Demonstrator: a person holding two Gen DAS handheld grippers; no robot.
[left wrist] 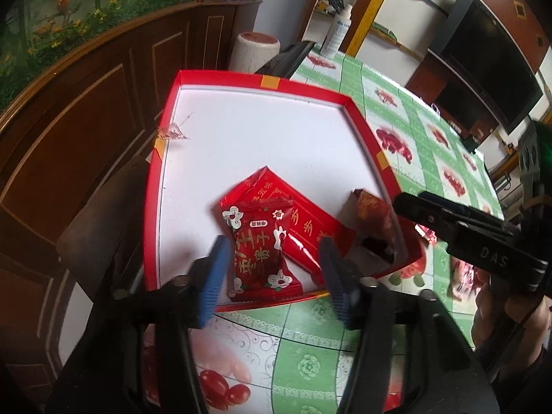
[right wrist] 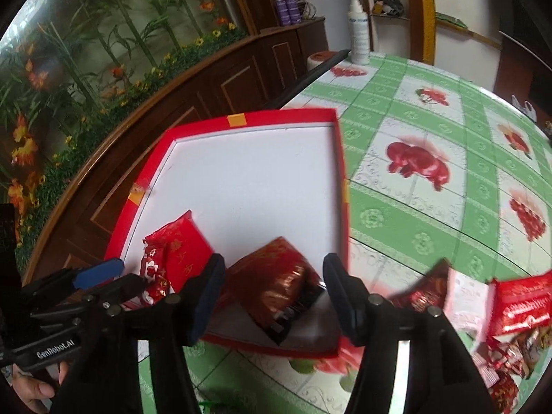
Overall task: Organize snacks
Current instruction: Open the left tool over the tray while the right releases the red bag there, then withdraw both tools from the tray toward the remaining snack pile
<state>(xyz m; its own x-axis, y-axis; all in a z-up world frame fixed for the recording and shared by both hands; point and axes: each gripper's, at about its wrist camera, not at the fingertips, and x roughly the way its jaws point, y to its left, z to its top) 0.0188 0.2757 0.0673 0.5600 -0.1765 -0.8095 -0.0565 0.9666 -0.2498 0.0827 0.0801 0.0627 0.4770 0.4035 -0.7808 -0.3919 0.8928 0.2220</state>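
A surface covered with a green-and-white checked cloth printed with red fruit carries everything, and dark wooden panelling runs along its far-left side below a mural of bamboo and flowers. On the cloth lies a shallow red box with a white floor, its rim patched with orange tape at several spots; most of the floor is bare. Three snack packets sit in the near part of the box. A flat red packet with gold characters lies at an angle, and a smaller red packet with white flowers rests partly on top of it, its lower end at the near rim. To the right of these, against the right wall, is a dark brown-and-red packet, standing apart from the other two. Outside the box on the right, a loose heap of more red and pink snack packets lies on the cloth. A white spray bottle stands upright at the far edge. The left gripper hovers over the flowered packet with its blue-padded jaws parted about halfway, straddling the packet without pressing it. The right gripper hangs above the brown packet, jaws likewise half apart and clear of it.
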